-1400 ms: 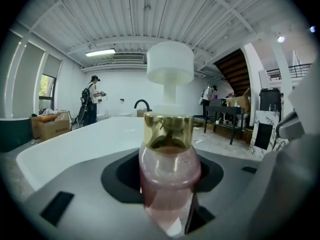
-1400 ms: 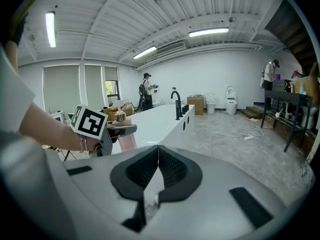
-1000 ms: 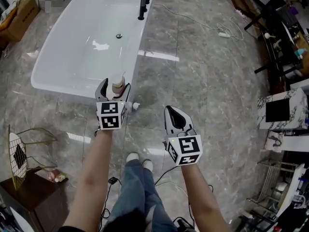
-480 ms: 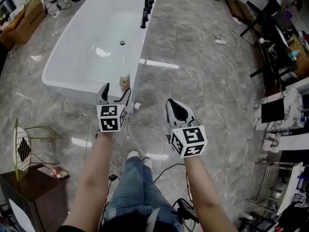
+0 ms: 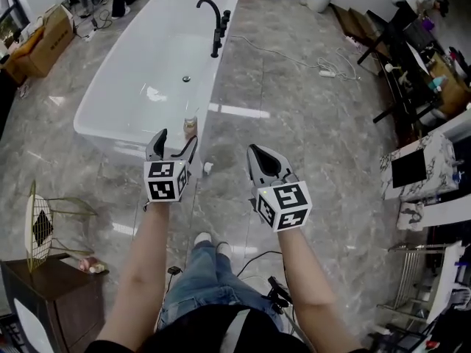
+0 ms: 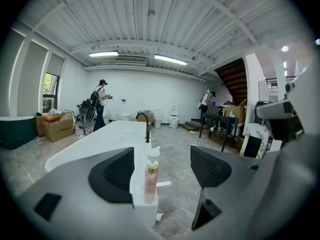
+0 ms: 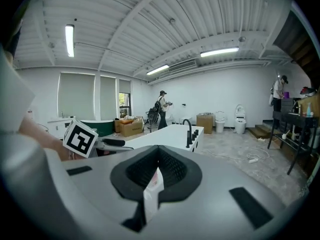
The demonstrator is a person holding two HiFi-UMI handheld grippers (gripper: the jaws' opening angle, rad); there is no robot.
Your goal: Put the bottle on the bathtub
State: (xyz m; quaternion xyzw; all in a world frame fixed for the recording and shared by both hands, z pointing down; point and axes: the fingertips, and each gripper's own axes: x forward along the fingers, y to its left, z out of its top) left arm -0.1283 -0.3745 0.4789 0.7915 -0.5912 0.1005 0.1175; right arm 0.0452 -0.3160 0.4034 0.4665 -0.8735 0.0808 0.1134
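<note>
A small pink bottle [image 5: 190, 127] with a white pump top stands upright on the near corner of the white bathtub's [image 5: 96, 116] rim. My left gripper [image 5: 175, 140] is open just short of it, jaws spread and touching nothing. In the left gripper view the bottle [image 6: 151, 180] stands ahead between the two pads, on the bathtub [image 6: 100, 139] edge. My right gripper [image 5: 263, 157] hovers over the floor to the right, shut. In the right gripper view a thin white slip shows at the seam of the right gripper [image 7: 157, 179]; I cannot tell what it is.
A black faucet [image 5: 213, 20] stands on the tub's far rim. A small white object [image 5: 207, 167] lies on the marble floor by the tub. A dark side table and gold wire chair [image 5: 44, 226] are at the left, a cable [image 5: 294, 50] and desks [image 5: 419, 57] at the right.
The left gripper had the bottle between its jaws at the tub rim; now it is drawn back and the bottle stands alone. The head view has tilted up.
</note>
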